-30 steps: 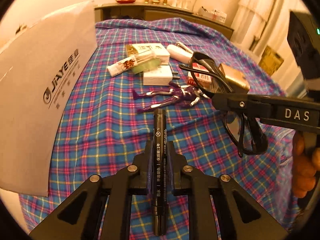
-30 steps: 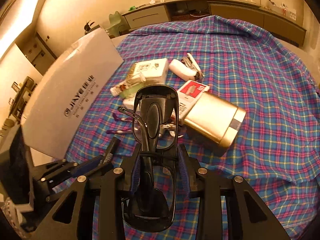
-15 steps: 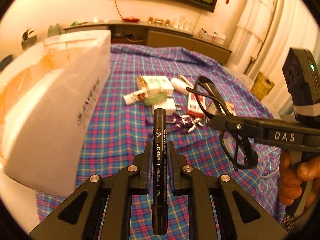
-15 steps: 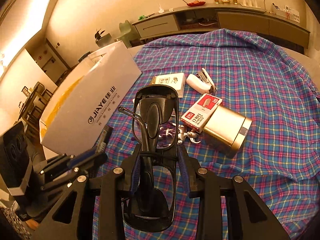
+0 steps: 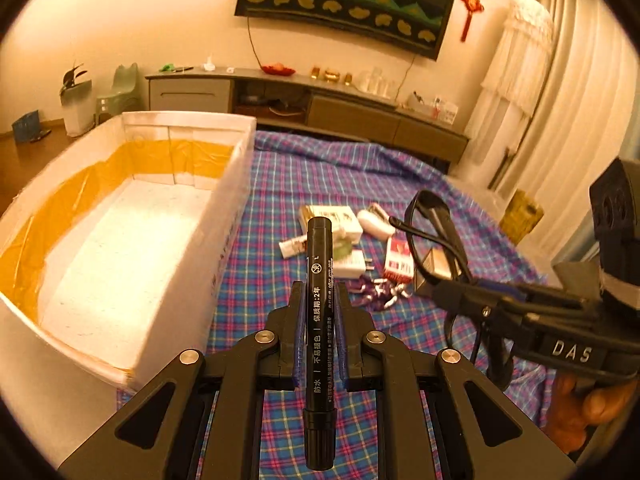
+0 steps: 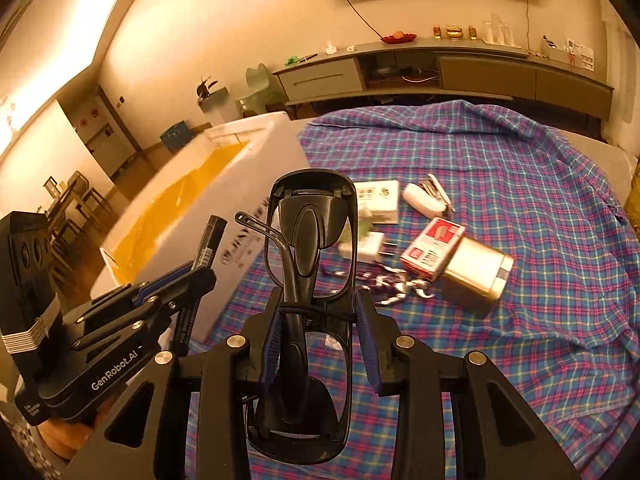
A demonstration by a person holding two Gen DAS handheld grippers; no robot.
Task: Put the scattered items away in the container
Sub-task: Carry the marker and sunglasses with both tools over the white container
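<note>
Black cylindrical marker pen, light and rigid, clamped mid-barrel by left gripper; right gripper pinches fragile black-framed glasses beside white foam box.

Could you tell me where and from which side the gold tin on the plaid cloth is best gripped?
Grip the gold tin across its two long flat sides near the middle, coming from above. It lies flat on the plaid cloth, so the top is free, but the red box sits against its left end; closing across the width probably avoids it.
</note>
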